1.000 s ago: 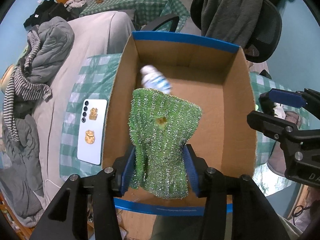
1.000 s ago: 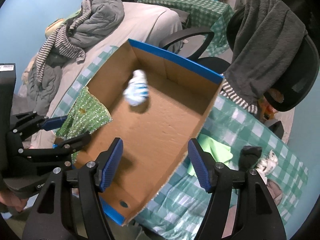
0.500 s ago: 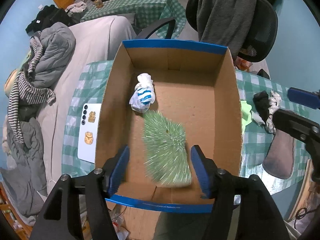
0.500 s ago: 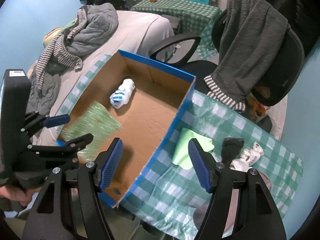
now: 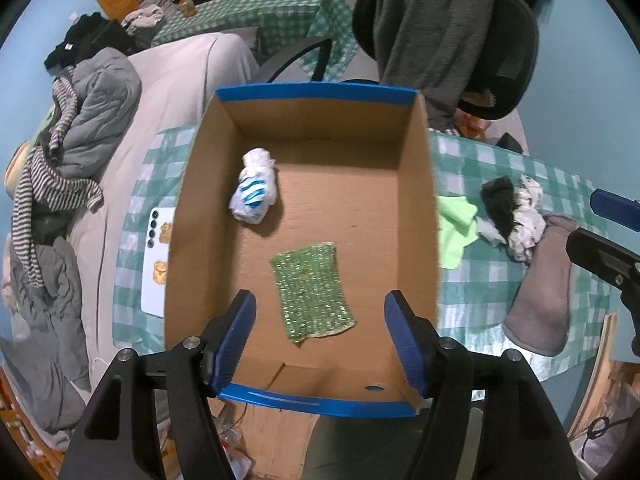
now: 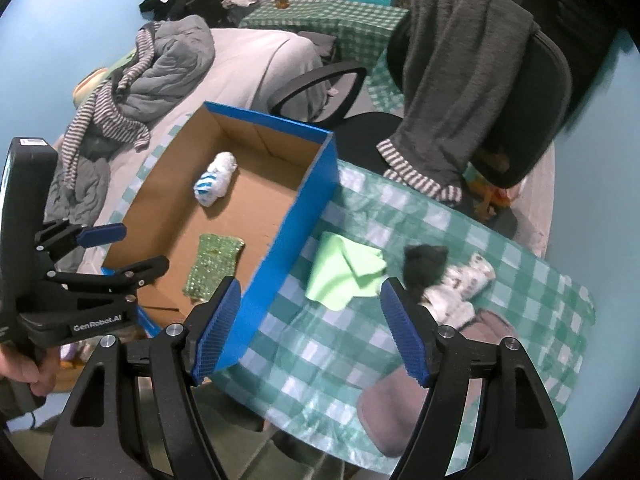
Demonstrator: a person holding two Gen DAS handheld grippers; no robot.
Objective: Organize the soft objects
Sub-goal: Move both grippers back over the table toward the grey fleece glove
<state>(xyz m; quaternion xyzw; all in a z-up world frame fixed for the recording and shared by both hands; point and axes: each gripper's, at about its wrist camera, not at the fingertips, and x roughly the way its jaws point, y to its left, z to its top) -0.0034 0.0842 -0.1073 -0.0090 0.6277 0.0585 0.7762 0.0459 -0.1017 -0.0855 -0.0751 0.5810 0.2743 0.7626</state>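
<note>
both hand-held grippers stood wide with nothing between their pads. going left to right: the left hand-held gripper (image 5: 320, 338) hung over the near end of the cardboard box (image 5: 416, 200), pointing steeply down. its jaws had just been opening, though they looked settled, and the green glitter cloth (image 5: 312, 290) lay flat on the box floor just ahead of its fingertips, touching neither pad. further ahead and to the left of that gripper, the white and blue bundle (image 5: 254, 194) sat on the box floor too.

the right hand-held gripper (image 6: 310, 330) hovered over the table (image 6: 400, 216) beside the box's blue outer wall, its jaws having just been opening as well, and empty. just ahead of it, between its fingers in the wrist view, lay the lime green cloth (image 6: 340, 270). ahead and to its right were the black sock (image 6: 424, 266) and the patterned white sock (image 6: 460, 290), touching each other, and a brown-grey cloth (image 6: 394, 412) lay close under its right finger.

risks from here, as i judged them: the left pad of the right gripper sat near the box wall, so a straight descent could nudge the box. a shallow pinch on the thin lime cloth might catch the checked tablecloth with it. the two socks lay tangled, so grabbing one could drag the other.
</note>
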